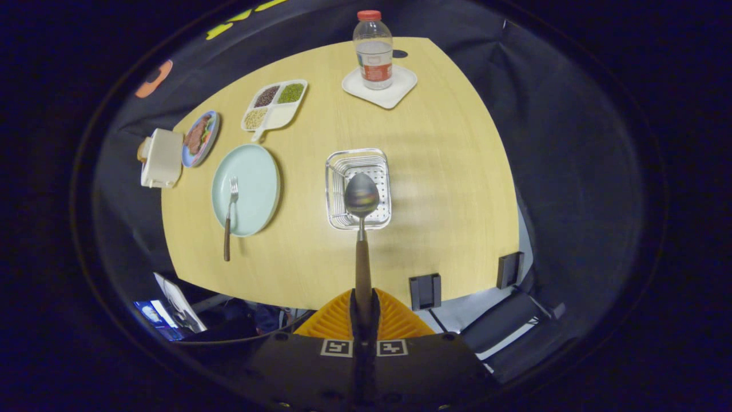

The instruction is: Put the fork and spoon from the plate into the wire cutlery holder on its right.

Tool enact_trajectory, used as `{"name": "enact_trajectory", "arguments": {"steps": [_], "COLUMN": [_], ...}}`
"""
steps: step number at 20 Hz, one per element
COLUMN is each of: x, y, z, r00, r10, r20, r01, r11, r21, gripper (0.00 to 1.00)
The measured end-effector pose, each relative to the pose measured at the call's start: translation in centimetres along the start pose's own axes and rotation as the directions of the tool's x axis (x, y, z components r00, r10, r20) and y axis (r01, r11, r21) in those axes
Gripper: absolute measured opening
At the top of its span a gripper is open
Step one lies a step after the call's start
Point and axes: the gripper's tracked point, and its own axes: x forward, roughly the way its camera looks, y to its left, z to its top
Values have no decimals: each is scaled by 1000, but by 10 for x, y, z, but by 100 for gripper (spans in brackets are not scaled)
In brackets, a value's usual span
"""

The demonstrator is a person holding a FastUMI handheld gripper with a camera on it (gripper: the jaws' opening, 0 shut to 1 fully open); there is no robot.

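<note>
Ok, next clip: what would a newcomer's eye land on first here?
First the spoon, clamped by its wooden handle in the closed jaws of the gripper, its bowl hanging over the wire cutlery holder just ahead. Next, to the holder's left, the pale green plate with the fork lying on it, its handle jutting past the rim. Far across the table stands a red-capped bottle on a white tray.
</note>
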Motion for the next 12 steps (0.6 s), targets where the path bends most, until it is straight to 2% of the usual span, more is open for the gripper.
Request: {"name": "enact_trajectory", "arguments": {"steps": [7, 9, 11, 12], "x": [16, 18, 14, 12], "y": [2, 3, 6, 8], "z": [16, 21, 25, 27], "r00": [999, 999, 1000, 1000], "r10": [7, 1, -7, -17], "r20": [-46, -33, -9, 4], "r01": [-5, 1, 7, 17], "r11": [999, 999, 999, 1000], "r21": [46, 49, 38, 27], "gripper": [1, 4, 13, 29]}}
